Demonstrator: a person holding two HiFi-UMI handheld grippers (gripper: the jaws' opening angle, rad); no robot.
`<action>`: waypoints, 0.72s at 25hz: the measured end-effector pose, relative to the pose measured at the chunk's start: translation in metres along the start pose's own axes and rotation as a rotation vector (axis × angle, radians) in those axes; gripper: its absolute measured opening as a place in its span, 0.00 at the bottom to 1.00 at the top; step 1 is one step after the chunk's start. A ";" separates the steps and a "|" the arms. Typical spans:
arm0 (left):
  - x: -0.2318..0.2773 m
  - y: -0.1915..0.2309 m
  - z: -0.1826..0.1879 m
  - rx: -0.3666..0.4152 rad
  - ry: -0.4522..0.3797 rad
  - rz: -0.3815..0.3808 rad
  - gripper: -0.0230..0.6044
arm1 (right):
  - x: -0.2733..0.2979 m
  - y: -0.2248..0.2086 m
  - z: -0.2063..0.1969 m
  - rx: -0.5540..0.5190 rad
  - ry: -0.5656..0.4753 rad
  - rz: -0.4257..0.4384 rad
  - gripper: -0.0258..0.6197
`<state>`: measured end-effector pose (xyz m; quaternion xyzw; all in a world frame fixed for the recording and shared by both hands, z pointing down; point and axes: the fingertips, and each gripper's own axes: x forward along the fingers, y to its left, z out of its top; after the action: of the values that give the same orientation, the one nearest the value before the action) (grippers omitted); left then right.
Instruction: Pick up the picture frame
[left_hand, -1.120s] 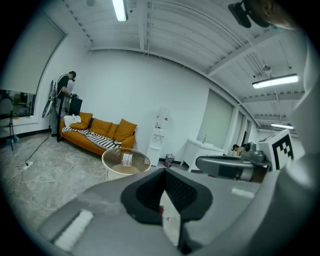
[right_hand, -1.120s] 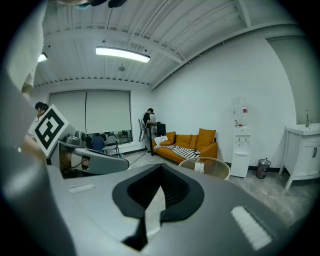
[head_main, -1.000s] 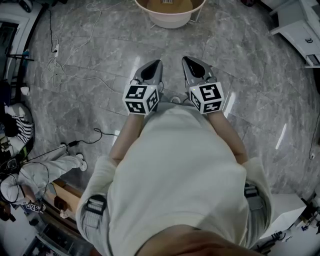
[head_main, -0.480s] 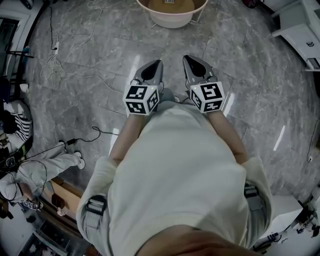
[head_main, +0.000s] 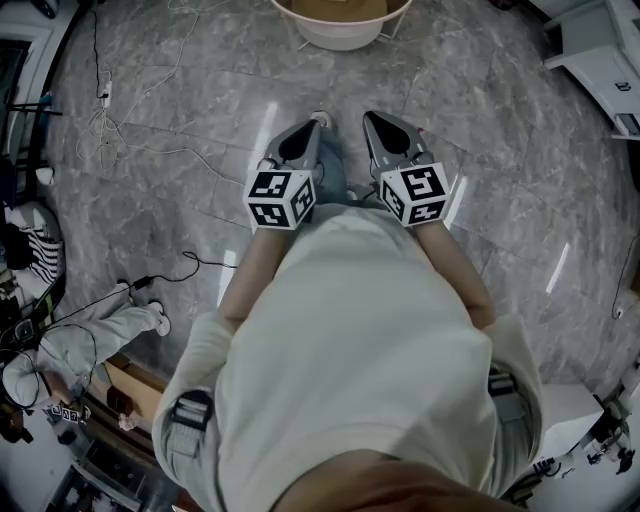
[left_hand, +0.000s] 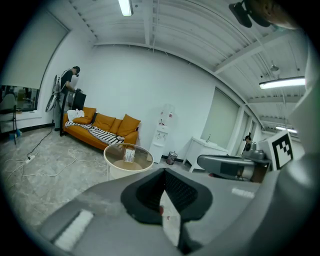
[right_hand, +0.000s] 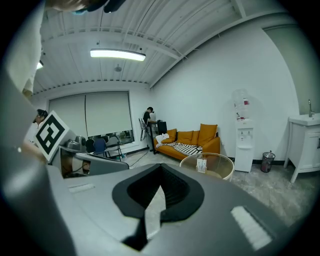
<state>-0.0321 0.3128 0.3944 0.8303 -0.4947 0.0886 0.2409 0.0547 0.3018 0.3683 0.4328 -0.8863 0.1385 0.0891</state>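
The picture frame (left_hand: 129, 155) stands small and upright on a round glass-topped table (left_hand: 116, 161) some way ahead; the right gripper view shows the frame (right_hand: 201, 165) on that table (right_hand: 220, 162) too. In the head view only the table's rim (head_main: 340, 42) shows, at the top edge. My left gripper (head_main: 316, 127) and right gripper (head_main: 371, 120) are held side by side in front of the person's chest, over the marble floor. Both point toward the table and stand well short of it. Each one's jaws are shut with nothing between them (left_hand: 164, 172) (right_hand: 161, 167).
An orange sofa (left_hand: 102, 127) with a striped blanket lines the far wall, a water dispenser (left_hand: 163, 132) beside it. Cables (head_main: 140, 120) trail over the floor at left. A white cabinet (head_main: 600, 50) stands at right. A person (left_hand: 70, 82) stands past the sofa.
In the head view the table has slid toward the top edge, and a shoe has come forward between the two grippers. Both grippers have kept their place and stayed shut.
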 end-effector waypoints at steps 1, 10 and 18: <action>0.006 0.001 0.002 -0.001 0.000 -0.004 0.04 | 0.002 -0.005 0.000 0.002 0.003 -0.005 0.04; 0.065 0.025 0.036 0.008 0.008 -0.023 0.04 | 0.048 -0.048 0.015 0.009 0.020 -0.034 0.04; 0.123 0.075 0.070 -0.002 0.038 -0.022 0.04 | 0.119 -0.085 0.037 0.002 0.049 -0.041 0.04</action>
<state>-0.0426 0.1533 0.4044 0.8336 -0.4810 0.1011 0.2520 0.0477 0.1515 0.3811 0.4474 -0.8747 0.1482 0.1129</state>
